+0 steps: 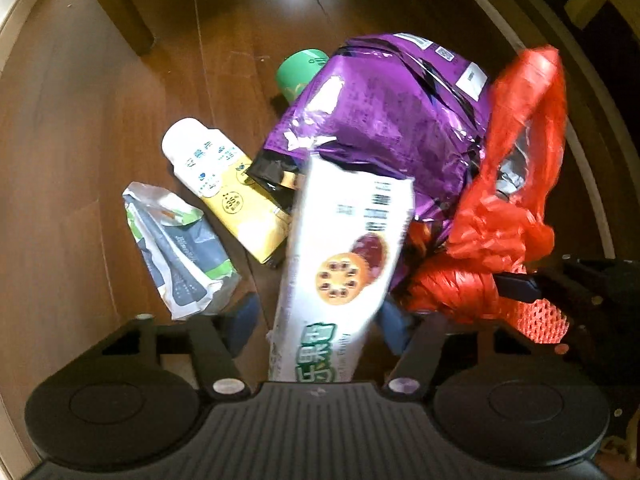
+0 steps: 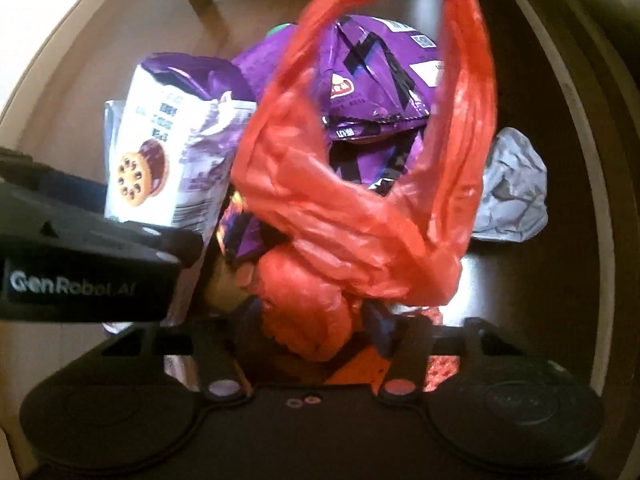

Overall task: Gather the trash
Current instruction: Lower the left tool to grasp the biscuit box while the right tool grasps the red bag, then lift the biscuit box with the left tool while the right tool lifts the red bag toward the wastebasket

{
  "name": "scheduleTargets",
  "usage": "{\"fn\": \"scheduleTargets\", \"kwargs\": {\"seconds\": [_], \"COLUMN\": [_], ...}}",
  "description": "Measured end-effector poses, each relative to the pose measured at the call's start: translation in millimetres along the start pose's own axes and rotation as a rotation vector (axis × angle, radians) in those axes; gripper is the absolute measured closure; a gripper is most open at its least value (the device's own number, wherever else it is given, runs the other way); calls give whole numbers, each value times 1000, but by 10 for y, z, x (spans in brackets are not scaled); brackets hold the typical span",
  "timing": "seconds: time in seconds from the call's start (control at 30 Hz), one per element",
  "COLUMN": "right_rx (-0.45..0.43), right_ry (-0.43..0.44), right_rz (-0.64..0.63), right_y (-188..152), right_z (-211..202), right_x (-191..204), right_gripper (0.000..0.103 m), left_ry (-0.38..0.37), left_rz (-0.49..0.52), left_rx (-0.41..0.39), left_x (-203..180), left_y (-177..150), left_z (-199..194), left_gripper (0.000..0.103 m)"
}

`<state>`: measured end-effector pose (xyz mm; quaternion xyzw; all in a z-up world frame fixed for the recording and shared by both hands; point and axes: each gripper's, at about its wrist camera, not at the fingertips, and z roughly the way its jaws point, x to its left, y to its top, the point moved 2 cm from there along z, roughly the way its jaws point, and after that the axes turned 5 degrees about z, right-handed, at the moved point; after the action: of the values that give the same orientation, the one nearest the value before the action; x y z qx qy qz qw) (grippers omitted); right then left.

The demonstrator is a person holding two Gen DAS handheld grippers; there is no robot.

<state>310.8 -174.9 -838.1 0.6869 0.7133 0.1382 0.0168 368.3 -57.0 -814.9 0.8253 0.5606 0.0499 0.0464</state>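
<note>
My left gripper (image 1: 316,320) is shut on a white cookie wrapper (image 1: 344,248) and holds it above the floor, next to the red plastic bag (image 1: 508,216). My right gripper (image 2: 312,320) is shut on the red bag (image 2: 360,184) at its bunched handle; one loop stands open. A purple snack bag (image 1: 384,108) sticks out of the red bag and also shows in the right wrist view (image 2: 380,80). The cookie wrapper (image 2: 160,152) and the left gripper's body (image 2: 80,256) show at the left of the right wrist view.
On the brown wooden floor (image 1: 80,120) lie a white and yellow bottle (image 1: 224,184), a crumpled grey-green wrapper (image 1: 180,248) and a green cup (image 1: 300,72). A crumpled grey paper (image 2: 512,188) lies right of the bag. A furniture leg (image 1: 120,8) stands far left.
</note>
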Motion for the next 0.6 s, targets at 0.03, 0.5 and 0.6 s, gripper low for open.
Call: {"fn": "scheduleTargets", "kwargs": {"seconds": [0.03, 0.5, 0.6], "right_rx": [-2, -41, -52], "right_ry": [-4, 8, 2], "right_rz": [-1, -13, -20], "right_y": [3, 93, 138], "right_z": [-11, -728, -1028], "right_x": [5, 104, 206], "right_gripper": [55, 64, 63], "left_ry": [-1, -3, -8], "left_rz": [4, -23, -60], "left_rx": [1, -5, -8], "left_x": [-13, -1, 48], "left_y": [3, 50, 39], "left_z": [-7, -718, -1078], "left_gripper": [58, 62, 62]}}
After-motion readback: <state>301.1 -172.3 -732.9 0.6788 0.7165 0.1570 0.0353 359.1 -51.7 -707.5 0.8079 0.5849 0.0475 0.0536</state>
